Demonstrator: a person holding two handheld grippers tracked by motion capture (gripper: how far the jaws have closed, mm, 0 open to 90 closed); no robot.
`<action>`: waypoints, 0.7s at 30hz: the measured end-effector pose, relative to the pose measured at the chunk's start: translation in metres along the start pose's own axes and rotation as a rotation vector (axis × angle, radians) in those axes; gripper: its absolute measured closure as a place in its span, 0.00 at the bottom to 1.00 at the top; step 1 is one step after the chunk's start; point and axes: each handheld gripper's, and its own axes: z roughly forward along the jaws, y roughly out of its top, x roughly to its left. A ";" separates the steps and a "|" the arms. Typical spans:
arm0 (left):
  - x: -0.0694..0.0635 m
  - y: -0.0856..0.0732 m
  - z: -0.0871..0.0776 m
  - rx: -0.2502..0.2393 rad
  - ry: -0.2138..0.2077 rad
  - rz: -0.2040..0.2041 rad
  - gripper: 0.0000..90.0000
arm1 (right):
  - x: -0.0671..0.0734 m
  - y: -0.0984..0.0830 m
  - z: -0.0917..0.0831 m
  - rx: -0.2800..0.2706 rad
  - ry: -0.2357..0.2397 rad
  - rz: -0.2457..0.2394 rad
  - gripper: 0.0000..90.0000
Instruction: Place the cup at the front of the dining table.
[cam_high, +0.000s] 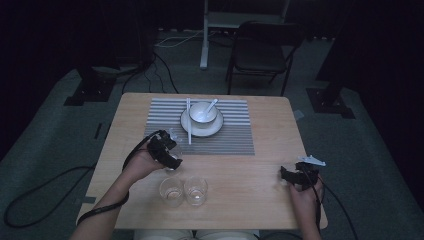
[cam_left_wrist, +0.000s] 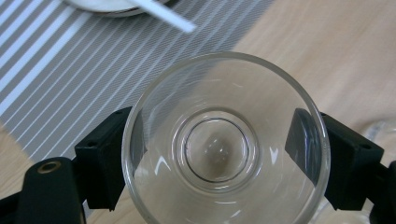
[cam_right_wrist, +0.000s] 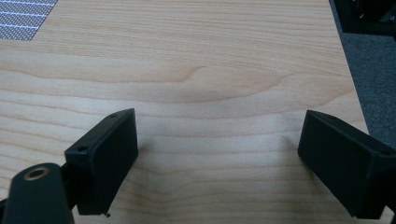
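Observation:
My left gripper (cam_high: 167, 152) is shut on a clear drinking glass (cam_left_wrist: 224, 144), one black jaw pressing each side of its wall. I look straight down into the empty glass, which hangs over the edge of a grey striped placemat (cam_left_wrist: 70, 70). In the high view this glass (cam_high: 173, 141) is at the mat's front left corner. My right gripper (cam_high: 294, 175) rests near the table's right front, and its jaws stand wide open over bare wood (cam_right_wrist: 219, 144) with nothing between them.
Two more empty glasses (cam_high: 171, 190) (cam_high: 195, 190) stand side by side near the front edge. On the placemat (cam_high: 230, 140) a white bowl (cam_high: 202, 112) with a spoon sits on a plate (cam_high: 212, 130), chopsticks (cam_high: 189, 122) beside it. A chair (cam_high: 260, 50) stands beyond the table.

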 end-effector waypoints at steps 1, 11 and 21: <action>0.003 -0.001 0.000 0.002 0.001 -0.003 0.19 | 0.000 0.000 0.000 0.000 0.000 0.000 0.13; 0.033 0.002 0.004 -0.005 0.036 -0.082 0.19 | 0.000 0.000 0.000 0.000 -0.001 0.001 0.13; 0.065 0.011 0.013 -0.002 0.063 -0.180 0.19 | 0.000 0.000 0.000 0.000 -0.001 0.001 0.13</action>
